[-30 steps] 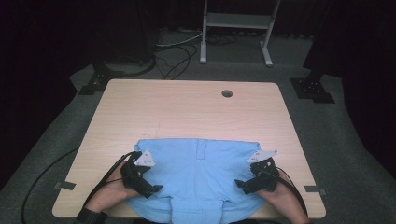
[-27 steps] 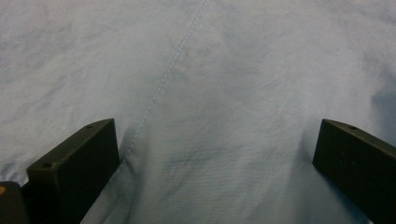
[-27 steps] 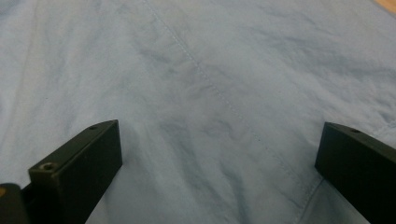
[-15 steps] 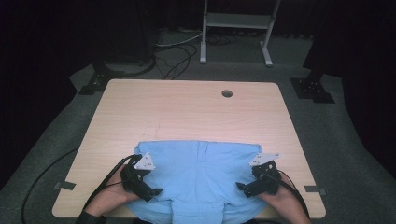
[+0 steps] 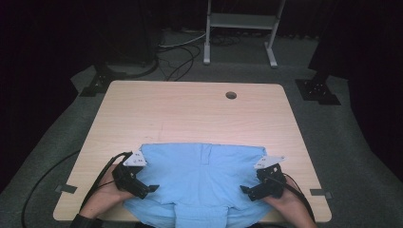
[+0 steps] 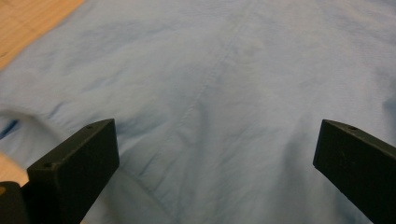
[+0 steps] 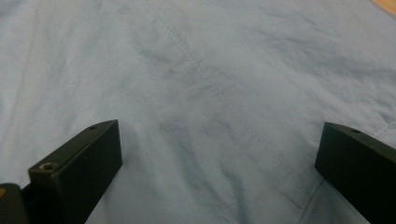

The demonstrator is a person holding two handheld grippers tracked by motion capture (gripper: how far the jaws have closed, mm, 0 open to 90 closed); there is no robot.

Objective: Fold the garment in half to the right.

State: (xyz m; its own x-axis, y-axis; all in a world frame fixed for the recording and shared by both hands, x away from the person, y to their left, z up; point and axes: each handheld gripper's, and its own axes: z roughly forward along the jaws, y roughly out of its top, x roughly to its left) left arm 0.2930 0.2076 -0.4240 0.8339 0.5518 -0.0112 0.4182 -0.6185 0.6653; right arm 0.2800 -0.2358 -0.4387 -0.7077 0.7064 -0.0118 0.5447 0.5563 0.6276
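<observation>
Both tongs have slid slightly toward the near edge since half a second ago, shorts barely shifted. Left tongs (image 5: 151, 189) and right tongs (image 5: 244, 190) sit over the blue shorts (image 5: 202, 178), jaws spread wide, nothing gripped; both gripper views show cloth between the jaws. Shorts lie flat on the worktop (image 5: 190, 114) near its front edge, lower part hanging off and cut off by the frame. Hands mostly hidden behind the grippers; contact with cloth unclear.
</observation>
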